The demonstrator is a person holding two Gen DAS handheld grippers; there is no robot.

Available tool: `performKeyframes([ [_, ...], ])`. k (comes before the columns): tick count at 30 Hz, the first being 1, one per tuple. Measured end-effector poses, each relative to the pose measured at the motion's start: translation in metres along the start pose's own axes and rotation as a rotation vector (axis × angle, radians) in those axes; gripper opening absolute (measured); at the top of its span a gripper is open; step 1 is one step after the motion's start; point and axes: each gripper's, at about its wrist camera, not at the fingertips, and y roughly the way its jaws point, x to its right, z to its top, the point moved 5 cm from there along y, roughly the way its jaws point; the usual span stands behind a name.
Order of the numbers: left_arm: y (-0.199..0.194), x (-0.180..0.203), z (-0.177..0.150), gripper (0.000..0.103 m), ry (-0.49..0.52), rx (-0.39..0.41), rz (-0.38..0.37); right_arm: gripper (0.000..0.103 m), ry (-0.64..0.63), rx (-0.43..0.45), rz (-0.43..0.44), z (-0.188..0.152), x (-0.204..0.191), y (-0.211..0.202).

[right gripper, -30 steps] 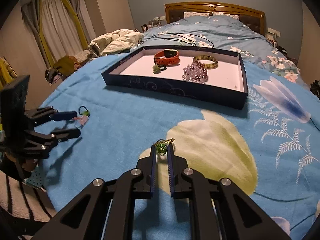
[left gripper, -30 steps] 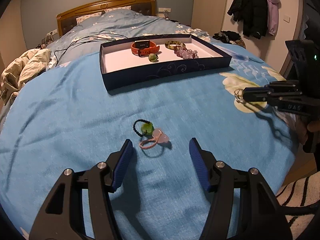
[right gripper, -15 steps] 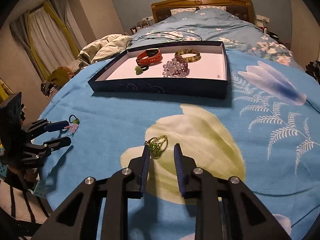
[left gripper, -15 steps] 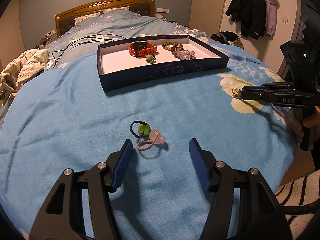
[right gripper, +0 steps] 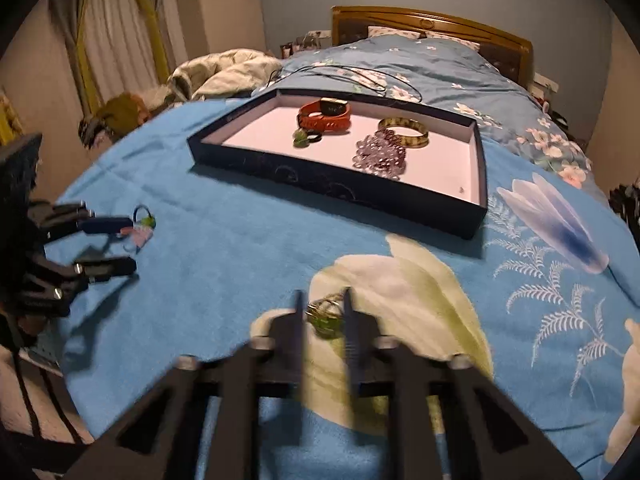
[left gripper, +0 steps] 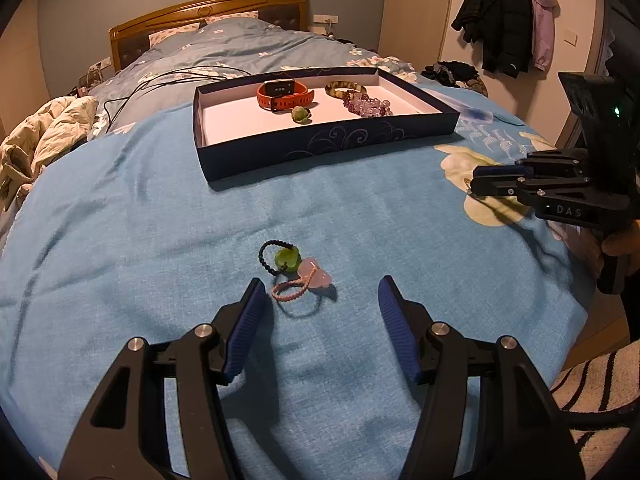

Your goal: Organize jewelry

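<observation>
Blue-padded, the left hand-held gripper [left gripper: 320, 312] is held spread over two hair ties [left gripper: 294, 270] on the bed [left gripper: 120, 220], while a green-stoned gold trinket [right gripper: 325, 316] is flanked — whether gripped cannot be told — by the right hand-held gripper [right gripper: 323, 322], short of the navy tray [right gripper: 340, 192].

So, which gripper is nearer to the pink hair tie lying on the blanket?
Left. The left gripper hovers open right by the pink hair tie, which lies near its left finger. The right gripper is far off to the side, around a green-and-gold piece.
</observation>
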Motion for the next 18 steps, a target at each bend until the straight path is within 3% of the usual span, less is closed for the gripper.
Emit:
performKeyframes([
  [6,0.001,-0.001,-0.001,0.058,-0.006,0.000,-0.004,0.009,-0.038,0.009,-0.019,-0.005,-0.007,-0.006],
  [11,0.001,-0.001,-0.001,0.058,-0.008,-0.001,-0.006,0.009,0.066,0.041,0.048,-0.005,0.005,-0.015],
  [14,0.001,-0.001,-0.001,0.058,-0.010,0.001,-0.007,0.002,0.103,0.050,0.049,-0.006,0.012,-0.017],
  [18,0.001,-0.001,-0.001,0.058,-0.013,0.002,-0.010,0.001,0.158,0.076,0.086,-0.004,0.020,-0.023],
])
